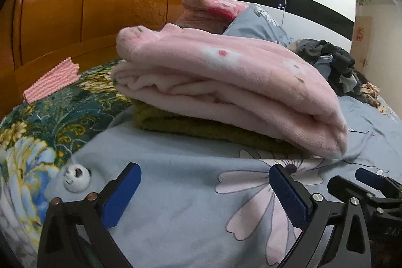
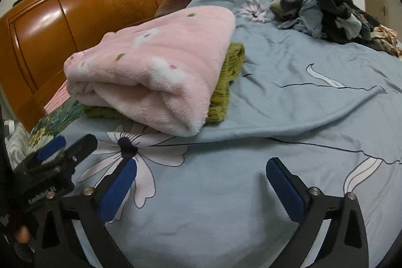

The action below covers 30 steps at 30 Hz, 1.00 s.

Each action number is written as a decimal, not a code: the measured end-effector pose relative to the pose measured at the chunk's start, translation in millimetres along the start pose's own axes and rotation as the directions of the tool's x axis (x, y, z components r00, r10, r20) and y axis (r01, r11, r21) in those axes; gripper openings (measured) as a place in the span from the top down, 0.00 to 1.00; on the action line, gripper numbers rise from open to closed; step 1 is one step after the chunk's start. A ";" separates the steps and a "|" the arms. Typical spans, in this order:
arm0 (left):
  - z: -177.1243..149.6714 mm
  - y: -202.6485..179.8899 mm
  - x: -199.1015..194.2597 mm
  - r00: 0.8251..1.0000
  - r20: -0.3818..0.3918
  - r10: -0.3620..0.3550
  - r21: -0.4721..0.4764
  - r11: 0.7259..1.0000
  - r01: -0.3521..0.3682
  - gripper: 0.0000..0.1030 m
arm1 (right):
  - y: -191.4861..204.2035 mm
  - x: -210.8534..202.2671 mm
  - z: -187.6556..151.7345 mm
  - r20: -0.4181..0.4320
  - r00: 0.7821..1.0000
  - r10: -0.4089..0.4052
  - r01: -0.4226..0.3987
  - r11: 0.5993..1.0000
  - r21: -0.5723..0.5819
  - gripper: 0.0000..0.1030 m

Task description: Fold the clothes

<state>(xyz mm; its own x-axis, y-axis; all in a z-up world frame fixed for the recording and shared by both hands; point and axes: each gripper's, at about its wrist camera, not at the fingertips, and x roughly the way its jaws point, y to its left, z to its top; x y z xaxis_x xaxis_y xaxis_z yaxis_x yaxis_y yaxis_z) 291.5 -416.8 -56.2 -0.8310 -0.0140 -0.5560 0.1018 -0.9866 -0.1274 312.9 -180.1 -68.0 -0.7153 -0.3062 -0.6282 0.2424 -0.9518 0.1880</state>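
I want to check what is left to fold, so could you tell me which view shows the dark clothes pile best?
The right wrist view: the pile sits unobstructed. The left wrist view shows it partly hidden behind the pink blanket.

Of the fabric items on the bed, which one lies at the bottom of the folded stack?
The olive-green knit garment. It lies flat under the folded pink fleece garment, unlike the dark unfolded clothes pile heaped apart, farther across the bed.

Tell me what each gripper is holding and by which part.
Nothing. The left gripper and right gripper are both open and empty above the bedsheet.
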 end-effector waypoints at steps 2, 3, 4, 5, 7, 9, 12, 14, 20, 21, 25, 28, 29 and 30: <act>-2.6 -2.1 3.9 1.000 -0.022 -0.014 -0.001 1.000 0.014 0.00 | 1.1 -1.5 -2.0 0.014 1.000 -0.008 0.008 1.000 -0.003 0.00; -3.0 -3.9 4.2 1.000 -0.025 -0.007 0.005 1.000 0.007 0.00 | 1.9 -2.0 -3.0 0.020 1.000 -0.011 0.011 1.000 -0.005 0.00; -3.3 -5.8 4.4 1.000 -0.027 0.000 0.012 1.000 0.000 0.00 | 2.5 -2.1 -3.4 0.024 1.000 -0.014 0.014 1.000 -0.008 0.00; -3.7 -7.6 4.7 1.000 -0.029 0.008 0.019 1.000 -0.008 0.00 | 3.1 -1.8 -3.5 0.026 1.000 -0.017 0.017 1.000 -0.010 0.00; -4.9 -11.1 5.9 0.999 -0.035 0.013 0.029 0.999 -0.012 0.00 | 3.6 -1.1 -4.3 0.025 0.999 -0.021 0.021 1.000 -0.014 0.00; -6.1 -14.6 7.2 0.999 -0.041 0.018 0.040 0.999 -0.016 0.00 | 2.1 0.6 -4.9 0.016 1.000 -0.022 0.022 1.000 -0.007 0.00; -7.3 -17.4 8.8 0.998 -0.049 0.036 0.047 0.998 -0.034 0.00 | -0.6 3.3 -5.9 0.001 1.000 -0.025 0.025 1.000 0.006 0.00; -7.4 -15.9 9.8 0.998 -0.052 0.032 0.038 0.999 -0.030 0.00 | -2.4 5.1 -6.5 -0.009 1.000 -0.027 0.027 1.000 0.015 0.00; -7.7 -14.0 12.3 0.998 -0.062 0.030 0.024 0.999 -0.029 0.00 | 0.3 9.4 -7.8 -0.036 0.999 -0.039 0.039 0.999 0.001 0.00; -7.5 -14.2 12.7 0.997 -0.063 0.032 0.026 0.999 -0.030 0.00 | -0.2 9.8 -7.7 -0.038 0.999 -0.038 0.038 0.999 0.002 0.00; -6.8 -14.5 15.2 0.997 -0.070 0.037 0.030 0.999 -0.035 0.00 | -1.6 11.1 -7.6 -0.047 0.998 -0.038 0.038 0.999 0.005 0.00; -6.5 -13.9 16.3 0.997 -0.073 0.036 0.030 0.999 -0.034 0.00 | -1.9 11.8 -7.7 -0.050 0.998 -0.039 0.039 0.999 0.004 0.00; -6.6 -13.9 16.5 0.997 -0.074 0.036 0.030 0.999 -0.034 0.00 | -2.1 12.1 -7.5 -0.052 0.998 -0.039 0.040 0.999 0.003 0.00; -6.6 -13.9 16.6 0.997 -0.075 0.036 0.030 0.999 -0.034 0.00 | -2.1 12.3 -7.5 -0.053 0.998 -0.040 0.040 0.999 0.003 0.00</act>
<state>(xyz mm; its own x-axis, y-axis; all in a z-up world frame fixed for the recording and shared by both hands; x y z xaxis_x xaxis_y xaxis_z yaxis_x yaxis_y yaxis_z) 279.8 -402.2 -69.1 -0.7837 -0.0378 -0.6200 0.1136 -0.9900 -0.0832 308.5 -181.7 -81.8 -0.6888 -0.2668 -0.6741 0.2116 -0.9633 0.1651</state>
